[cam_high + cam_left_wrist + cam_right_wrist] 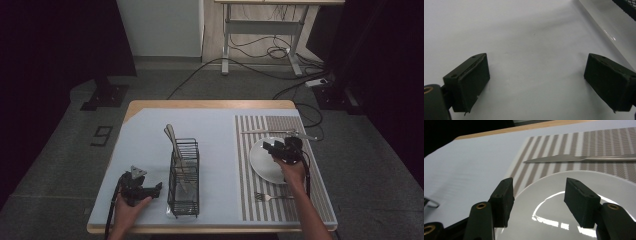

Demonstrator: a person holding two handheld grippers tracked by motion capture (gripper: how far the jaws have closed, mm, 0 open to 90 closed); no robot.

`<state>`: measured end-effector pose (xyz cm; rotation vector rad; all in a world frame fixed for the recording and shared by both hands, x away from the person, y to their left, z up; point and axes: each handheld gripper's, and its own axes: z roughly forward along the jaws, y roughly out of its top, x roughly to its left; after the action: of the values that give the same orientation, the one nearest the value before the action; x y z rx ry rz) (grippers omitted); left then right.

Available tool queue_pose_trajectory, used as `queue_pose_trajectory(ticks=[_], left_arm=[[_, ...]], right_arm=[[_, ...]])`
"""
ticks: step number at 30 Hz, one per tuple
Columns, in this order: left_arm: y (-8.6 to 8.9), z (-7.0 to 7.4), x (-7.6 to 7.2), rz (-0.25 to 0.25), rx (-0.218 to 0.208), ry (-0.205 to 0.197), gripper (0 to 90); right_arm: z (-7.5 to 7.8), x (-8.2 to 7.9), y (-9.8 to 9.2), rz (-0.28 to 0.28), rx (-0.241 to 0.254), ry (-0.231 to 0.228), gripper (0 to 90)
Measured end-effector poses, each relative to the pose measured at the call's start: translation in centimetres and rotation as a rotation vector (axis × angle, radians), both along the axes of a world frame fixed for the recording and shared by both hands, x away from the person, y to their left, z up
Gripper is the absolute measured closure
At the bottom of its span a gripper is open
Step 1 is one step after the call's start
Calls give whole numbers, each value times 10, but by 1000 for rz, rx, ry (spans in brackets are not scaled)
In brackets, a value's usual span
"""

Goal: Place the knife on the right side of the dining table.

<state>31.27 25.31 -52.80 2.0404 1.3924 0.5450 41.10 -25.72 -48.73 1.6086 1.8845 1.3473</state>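
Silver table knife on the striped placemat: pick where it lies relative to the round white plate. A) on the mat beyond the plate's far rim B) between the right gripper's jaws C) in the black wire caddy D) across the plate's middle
A: the silver table knife lies flat on the striped placemat, past the far rim of the round white plate.

Wooden table (pixel 150 105), pale blue cover (pixel 210 125); on it striped placemat (pixel 280 125), black wire cutlery rack (pixel 183 177)

a lab: dark curtains (pixel 60 40), bare desk frame (pixel 260 30), floor cables (pixel 260 50).
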Motion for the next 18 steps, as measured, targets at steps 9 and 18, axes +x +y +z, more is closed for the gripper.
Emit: queue_pose_trajectory(ticks=[9,18], left_arm=[[0,0,0,0,0,0,58],[0,0,0,0,0,0,59]], right_arm=[[-3,-39,22,89,24,-41,396],[-5,-72,52,199,34,-62,387]])
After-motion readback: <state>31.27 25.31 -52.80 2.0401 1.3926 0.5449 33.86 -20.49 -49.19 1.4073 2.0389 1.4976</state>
